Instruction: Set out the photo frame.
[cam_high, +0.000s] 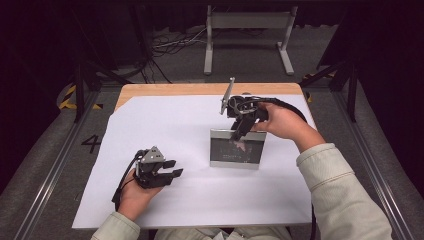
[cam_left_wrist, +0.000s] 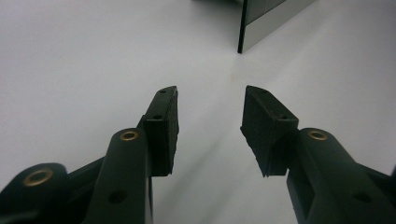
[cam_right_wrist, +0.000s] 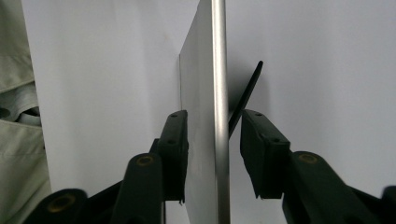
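Note:
A silver picture frame (cam_high: 235, 150) with a dark picture stands upright on the white sheet (cam_high: 165, 125), right of the middle. My right gripper (cam_high: 239, 134) points down over its top edge. In the right gripper view the jaws straddle the frame's thin metal edge (cam_right_wrist: 220, 93), and a gap shows at the right pad, so my right gripper (cam_right_wrist: 212, 114) is open. The frame's black back leg (cam_right_wrist: 247, 88) slants out behind it. My left gripper (cam_high: 172, 168) rests low at the front left, open and empty (cam_left_wrist: 210, 98), aimed toward the frame's corner (cam_left_wrist: 261, 23).
The white sheet covers most of a wooden table (cam_high: 200, 89). A grey metal stand (cam_high: 247, 22) and loose cables (cam_high: 170, 42) lie on the floor beyond the table. Metal rails run along both sides.

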